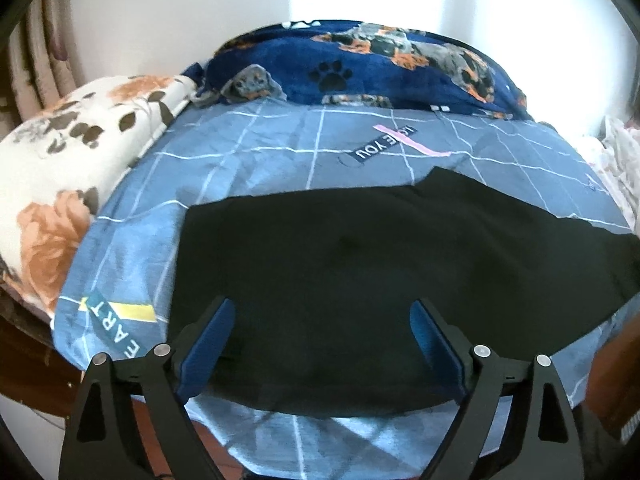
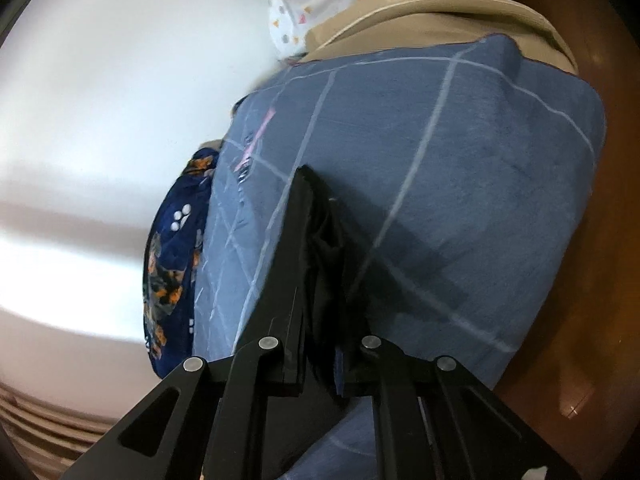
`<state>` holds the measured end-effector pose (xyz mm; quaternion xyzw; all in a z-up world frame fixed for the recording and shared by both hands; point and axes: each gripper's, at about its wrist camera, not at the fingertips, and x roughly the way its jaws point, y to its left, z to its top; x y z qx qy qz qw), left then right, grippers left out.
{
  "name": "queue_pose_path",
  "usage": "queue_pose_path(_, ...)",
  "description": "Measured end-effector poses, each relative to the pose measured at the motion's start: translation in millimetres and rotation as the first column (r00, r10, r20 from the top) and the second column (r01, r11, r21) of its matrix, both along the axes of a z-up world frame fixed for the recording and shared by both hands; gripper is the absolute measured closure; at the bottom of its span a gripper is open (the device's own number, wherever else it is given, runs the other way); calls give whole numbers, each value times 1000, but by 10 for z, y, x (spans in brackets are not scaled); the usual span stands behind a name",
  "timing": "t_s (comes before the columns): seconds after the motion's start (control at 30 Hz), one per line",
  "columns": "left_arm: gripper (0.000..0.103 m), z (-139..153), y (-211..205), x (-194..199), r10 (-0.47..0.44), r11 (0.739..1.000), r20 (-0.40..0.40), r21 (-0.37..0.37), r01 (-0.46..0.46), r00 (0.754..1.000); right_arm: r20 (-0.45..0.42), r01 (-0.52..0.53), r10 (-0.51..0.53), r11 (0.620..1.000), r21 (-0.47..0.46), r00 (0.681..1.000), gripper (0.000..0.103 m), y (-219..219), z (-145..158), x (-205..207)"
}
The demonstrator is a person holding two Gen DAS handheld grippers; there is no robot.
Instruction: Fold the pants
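Black pants (image 1: 360, 264) lie spread flat across the blue checked bedsheet (image 1: 248, 148) in the left wrist view, running off to the right edge. My left gripper (image 1: 322, 316) hovers over their near part, blue-padded jaws wide apart, nothing pinched between them. In the right wrist view my right gripper (image 2: 320, 200) is rolled sideways and shut on a bunched fold of the black pants (image 2: 326, 248), which hangs between the fingers above the sheet (image 2: 460, 160).
A navy paw-print blanket (image 1: 360, 68) is heaped at the far side of the bed. A floral pillow (image 1: 68, 168) lies at the left. Patterned white cloth (image 2: 320, 0) and a tan mattress edge (image 2: 420, 16) sit beyond the sheet; wooden floor (image 2: 600, 320) shows beside the bed.
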<state>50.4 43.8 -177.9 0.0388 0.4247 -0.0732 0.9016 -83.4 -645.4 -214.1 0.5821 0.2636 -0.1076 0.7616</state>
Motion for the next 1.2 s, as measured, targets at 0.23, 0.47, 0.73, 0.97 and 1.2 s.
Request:
queue_pose_path(0.23,11,39,106,-42,52,999,32,1,-52,998,58,-83,84,996,-20,995,93,439,253,168)
queue_pose_path(0.47,10,-26,93,-31,35,999,-23,-13,-35,999,107,-179,177,984,8,978,93,949,288,330)
queue_pose_path(0.73,10,-46,96,-53,63,998,-14,24,-62,998,100,-259,255,965,31,962,93,1424,196,486)
queue_pose_path(0.97,10,-62,97,-50,64,997,-15,47,-64,998,90,-326,322,945,37,942,93,1738,148,609)
queue_pose_path(1.2,10,-84,121,-40,67,997,-33,39,-66,997,92,-361,355,931,51,930,93,1902,112,658)
